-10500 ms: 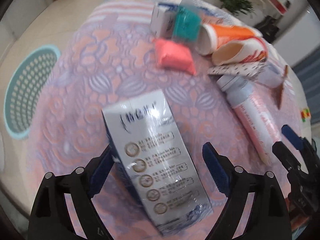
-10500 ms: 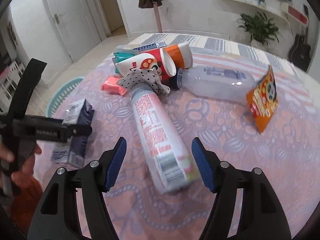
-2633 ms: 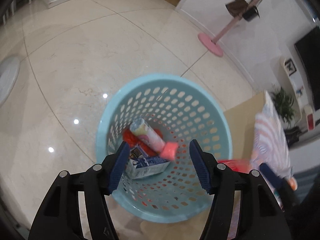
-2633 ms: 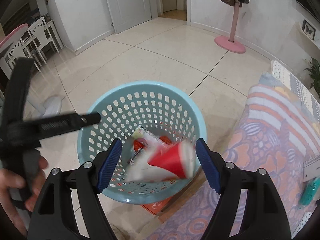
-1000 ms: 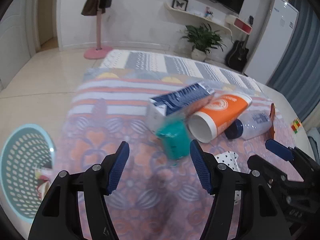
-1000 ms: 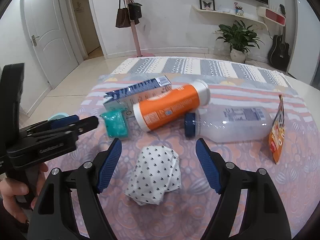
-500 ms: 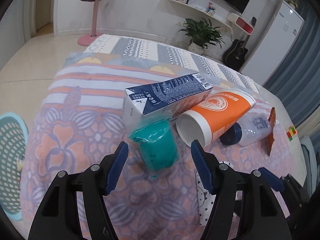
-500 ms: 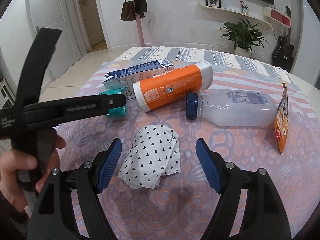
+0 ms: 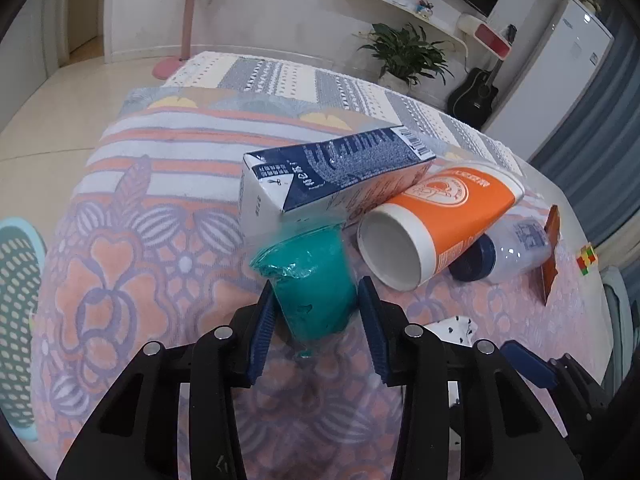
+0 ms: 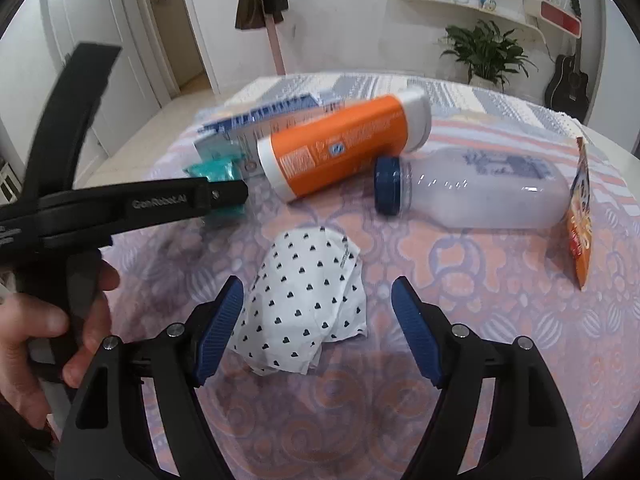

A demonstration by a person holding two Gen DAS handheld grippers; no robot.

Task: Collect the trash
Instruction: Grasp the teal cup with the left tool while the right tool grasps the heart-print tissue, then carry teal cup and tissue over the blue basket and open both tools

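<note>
- My left tongs (image 9: pixel 316 316) are closing, their pads pressed on the teal pack (image 9: pixel 310 280), which lies on the counter (image 9: pixel 120 280) at the carton's (image 9: pixel 332 176) six o'clock.
- My right tongs (image 10: pixel 316 328) stand released around the dotted wrapper (image 10: pixel 308 300).
- The orange cup (image 10: pixel 340 148) lies at the wrapper's twelve o'clock.

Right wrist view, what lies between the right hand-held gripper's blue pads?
The crumpled white paper with black hearts lies between the open right hand-held gripper's pads, untouched, in that view.

Teal packet (image 9: pixel 310 280) glossy plastic film; tablecloth (image 9: pixel 120 280) matt woven; orange cup (image 9: pixel 444 220) smooth paper.
</note>
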